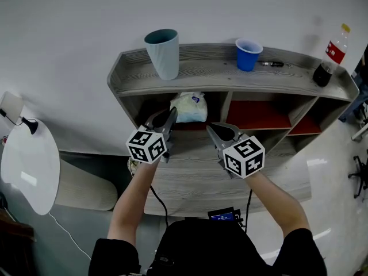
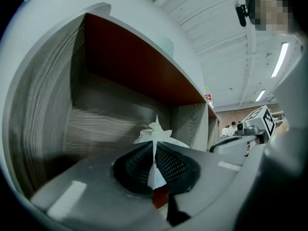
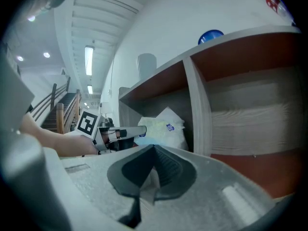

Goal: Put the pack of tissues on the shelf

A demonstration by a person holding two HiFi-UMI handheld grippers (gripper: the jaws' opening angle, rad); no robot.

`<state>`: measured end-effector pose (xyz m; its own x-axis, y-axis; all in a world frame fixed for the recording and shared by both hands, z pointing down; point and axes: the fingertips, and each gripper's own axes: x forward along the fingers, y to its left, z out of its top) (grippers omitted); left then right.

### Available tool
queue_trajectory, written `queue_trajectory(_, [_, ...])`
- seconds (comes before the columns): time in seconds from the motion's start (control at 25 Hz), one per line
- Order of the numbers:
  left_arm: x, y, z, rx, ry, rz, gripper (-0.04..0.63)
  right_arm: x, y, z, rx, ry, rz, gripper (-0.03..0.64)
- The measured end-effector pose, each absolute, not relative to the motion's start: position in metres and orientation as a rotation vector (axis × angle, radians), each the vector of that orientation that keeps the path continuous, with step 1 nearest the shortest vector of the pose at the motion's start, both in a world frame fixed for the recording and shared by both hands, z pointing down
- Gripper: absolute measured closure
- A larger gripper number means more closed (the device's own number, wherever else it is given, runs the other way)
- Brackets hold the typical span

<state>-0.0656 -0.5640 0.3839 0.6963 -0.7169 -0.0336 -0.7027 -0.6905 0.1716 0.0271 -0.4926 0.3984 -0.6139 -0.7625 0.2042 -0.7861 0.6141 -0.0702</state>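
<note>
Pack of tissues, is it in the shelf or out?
In. The pack of tissues sits inside the shelf's left compartment; the left gripper has its jaws shut on the wrapper.

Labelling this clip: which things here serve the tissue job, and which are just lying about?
Job: tissues, shelf, left gripper pinching the tissues.
Lying about: teal cup, blue cup, pen, cola bottle.

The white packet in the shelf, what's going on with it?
A person is working with a gripper in each hand. The left gripper is pinched shut on a flap of the pack of tissues, which is inside the leftmost cubby of the grey shelf. The right gripper is shut too, holds nothing, and hangs just in front of the cubbies, beside the left one.
</note>
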Motion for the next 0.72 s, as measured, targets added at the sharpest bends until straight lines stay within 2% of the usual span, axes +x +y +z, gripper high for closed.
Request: queue_trajectory(0.72, [-0.059, -0.557, 0.411, 2.857, -1.274, 0.208, 0.583, 0.029, -0.493, 0.408, 1.294, -2.676, 0.258, 0.615])
